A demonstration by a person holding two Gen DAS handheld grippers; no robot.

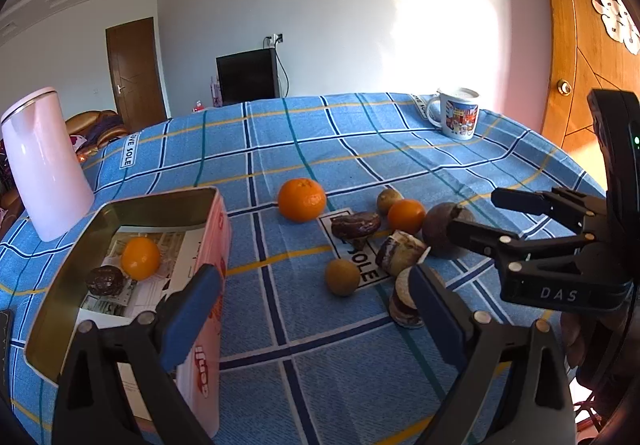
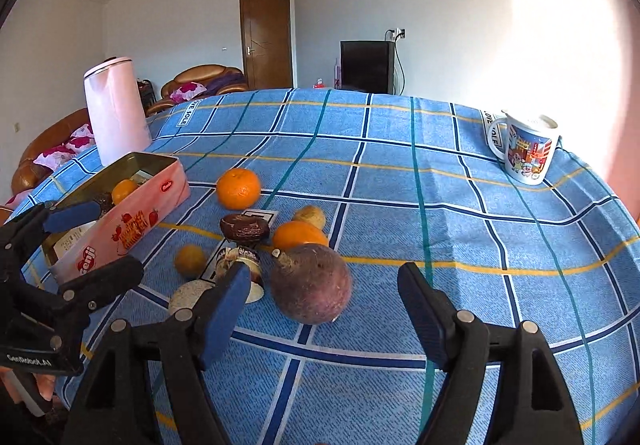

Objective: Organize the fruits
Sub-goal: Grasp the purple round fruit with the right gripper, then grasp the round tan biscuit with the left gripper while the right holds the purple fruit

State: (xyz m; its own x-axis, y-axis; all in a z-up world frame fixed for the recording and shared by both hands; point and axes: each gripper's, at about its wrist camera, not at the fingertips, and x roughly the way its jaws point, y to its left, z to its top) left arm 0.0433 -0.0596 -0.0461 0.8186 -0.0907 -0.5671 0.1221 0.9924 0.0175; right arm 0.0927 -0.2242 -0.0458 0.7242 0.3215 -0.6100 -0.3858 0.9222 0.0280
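Note:
An open pink tin box (image 1: 208,245) (image 2: 132,221) holds an orange (image 1: 140,258) and a chocolate cake (image 1: 105,279). On the blue checked cloth lie a large orange (image 1: 302,199) (image 2: 238,188), a smaller orange (image 1: 406,216) (image 2: 300,235), a dark purple round fruit (image 1: 442,231) (image 2: 311,283), two small yellowish fruits (image 1: 342,277) (image 1: 389,200), and several chocolate cakes (image 1: 356,225). My left gripper (image 1: 316,293) is open beside the box. My right gripper (image 2: 324,293) (image 1: 476,211) is open, its jaws on either side of the purple fruit.
A pink kettle (image 1: 44,165) (image 2: 116,117) stands behind the box. A printed mug (image 1: 458,113) (image 2: 526,149) stands at the far right of the table. A wooden door (image 1: 580,57) is on the right, sofas (image 2: 52,149) on the left.

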